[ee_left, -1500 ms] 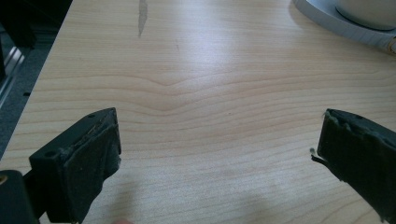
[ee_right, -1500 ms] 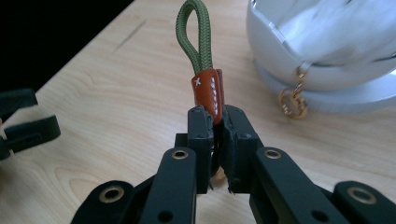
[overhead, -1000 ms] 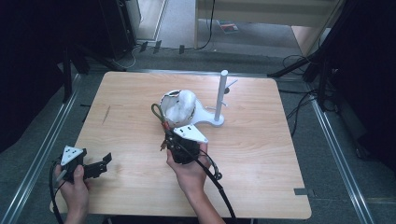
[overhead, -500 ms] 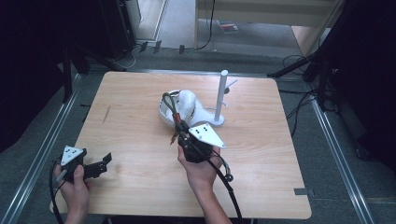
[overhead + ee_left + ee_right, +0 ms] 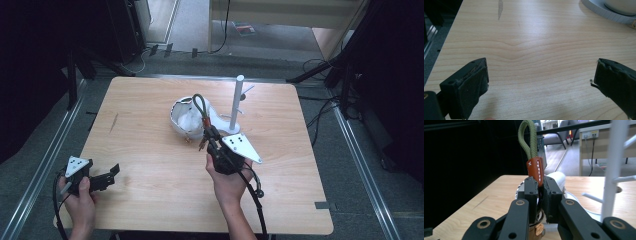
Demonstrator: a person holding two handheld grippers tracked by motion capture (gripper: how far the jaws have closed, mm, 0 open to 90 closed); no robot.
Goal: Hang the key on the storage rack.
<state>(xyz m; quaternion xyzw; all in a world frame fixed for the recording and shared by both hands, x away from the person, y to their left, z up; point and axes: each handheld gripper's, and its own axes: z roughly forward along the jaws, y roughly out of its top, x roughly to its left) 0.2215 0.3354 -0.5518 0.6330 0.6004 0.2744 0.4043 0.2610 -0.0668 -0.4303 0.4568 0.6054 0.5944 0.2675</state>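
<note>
Your right gripper is near the middle of the wooden table, and your right hand holds it from behind. Its jaws are closed on a green rope loop with a brown leather sleeve. In the right gripper view the leather sleeve sits between the two black jaws, and the green loop stands upright above them. The white stitches on the leather are visible. In the high view the loop rises over the white bowl, which lies just behind the gripper; I cannot tell if the strap touches the bowl.

A white stand with small side pegs is just to the right of the bowl, and its round base rests on the table. In the right gripper view the same stand is at the right side, close to the jaws but apart from them.

Your left gripper is at the near left corner of the table, well apart from the bowl, and your left hand holds it. Its jaws are wide open and hold nothing. In the left gripper view bare wood lies between the two jaws, and the rim of the white bowl is at the top right corner
</note>
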